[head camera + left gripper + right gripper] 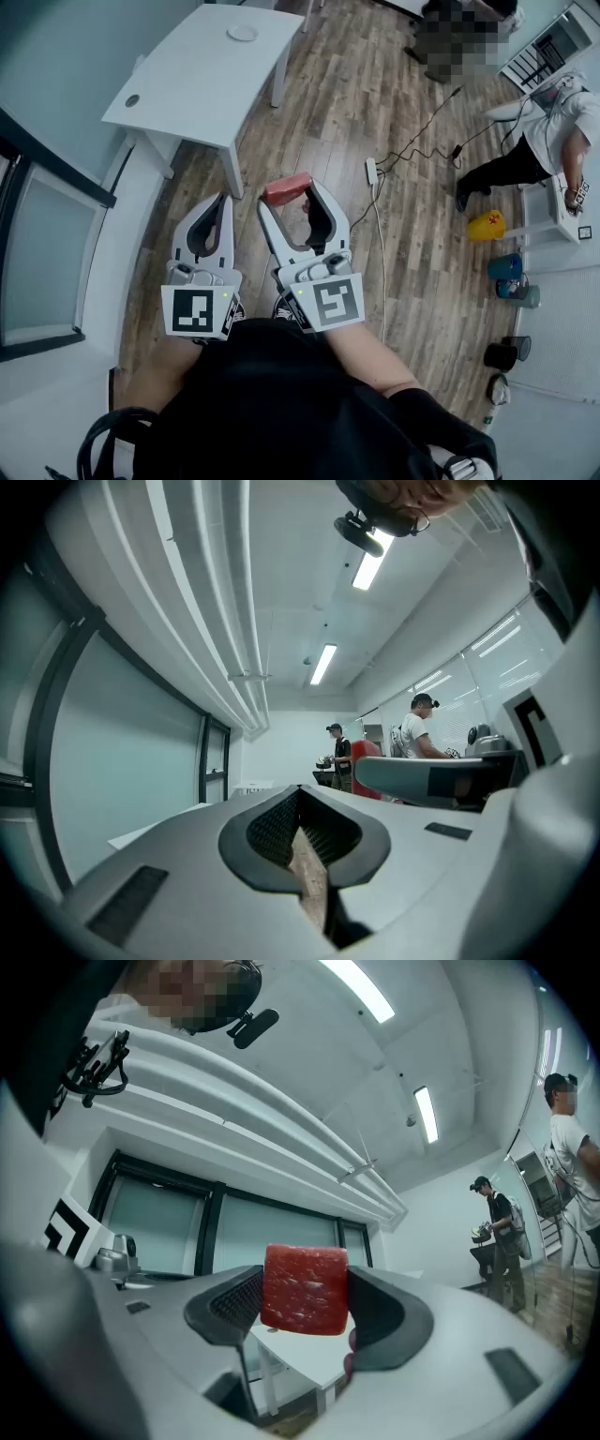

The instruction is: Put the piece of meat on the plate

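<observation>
White table (202, 80) stands on the wood-plank floor (356, 84), upper left in the head view, close beside the wall. On the tabletop there is one round white plate (242, 33) near the far end. A small dark round hole (132, 100) sits near the nearer left corner.

On the floor lies a white power strip (371, 171) just right of the table legs. A black cable (422, 131) leads from it toward the upper right.

A yellow container (487, 225) sits on the planks at the right. Below it are a blue cup (503, 267) and a black cup (502, 355), at the edge where the planks meet a pale surface. Which of the two they rest on cannot be told.
</observation>
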Available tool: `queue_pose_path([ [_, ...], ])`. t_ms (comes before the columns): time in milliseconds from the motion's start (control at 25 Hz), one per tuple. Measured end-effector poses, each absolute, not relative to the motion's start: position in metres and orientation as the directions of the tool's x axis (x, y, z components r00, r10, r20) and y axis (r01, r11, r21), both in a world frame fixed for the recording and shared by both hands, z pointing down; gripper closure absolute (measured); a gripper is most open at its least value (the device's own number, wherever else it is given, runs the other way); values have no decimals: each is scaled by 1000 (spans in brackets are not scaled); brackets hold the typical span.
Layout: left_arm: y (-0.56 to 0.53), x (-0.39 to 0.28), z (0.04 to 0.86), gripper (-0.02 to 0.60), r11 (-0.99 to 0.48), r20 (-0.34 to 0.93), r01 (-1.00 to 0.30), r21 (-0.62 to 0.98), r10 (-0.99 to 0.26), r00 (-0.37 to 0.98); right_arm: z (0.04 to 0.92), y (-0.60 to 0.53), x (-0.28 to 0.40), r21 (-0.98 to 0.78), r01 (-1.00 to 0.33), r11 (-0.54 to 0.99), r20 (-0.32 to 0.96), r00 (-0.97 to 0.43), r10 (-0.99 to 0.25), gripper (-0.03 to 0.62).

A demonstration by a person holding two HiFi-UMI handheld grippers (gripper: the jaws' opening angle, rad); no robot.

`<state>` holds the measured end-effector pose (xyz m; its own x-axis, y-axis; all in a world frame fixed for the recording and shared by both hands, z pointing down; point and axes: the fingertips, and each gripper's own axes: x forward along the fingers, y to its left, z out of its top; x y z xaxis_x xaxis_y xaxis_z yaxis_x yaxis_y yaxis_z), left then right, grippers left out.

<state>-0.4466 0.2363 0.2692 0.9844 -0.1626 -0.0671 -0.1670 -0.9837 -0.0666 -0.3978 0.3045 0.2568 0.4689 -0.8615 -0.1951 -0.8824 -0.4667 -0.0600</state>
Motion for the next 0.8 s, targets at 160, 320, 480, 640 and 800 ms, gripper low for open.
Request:
queue_pose_path([
  [160, 242, -453, 272, 582, -986, -45, -159, -51, -156, 987, 259, 309, -406, -78, -879, -469, -181, 476, -861, 312],
  [320, 245, -453, 271, 581, -987, -55, -151, -46, -148, 987, 257, 309, -408, -69, -880, -470, -187, 474, -861, 312],
  [480, 243, -453, 270, 581, -987, -55, -153, -42, -150, 987, 256, 308, -408, -77, -883, -463, -200, 468, -861, 312],
  [640, 242, -462, 272, 581, -987, -43, -152, -42, -151, 988, 260, 310, -417, -85, -887, -454, -206, 461, -863, 312],
  [800, 240, -462, 267, 582, -988, -51, -149, -44, -147, 988, 252, 311, -415, -95, -881, -464, -226, 473, -851, 312],
])
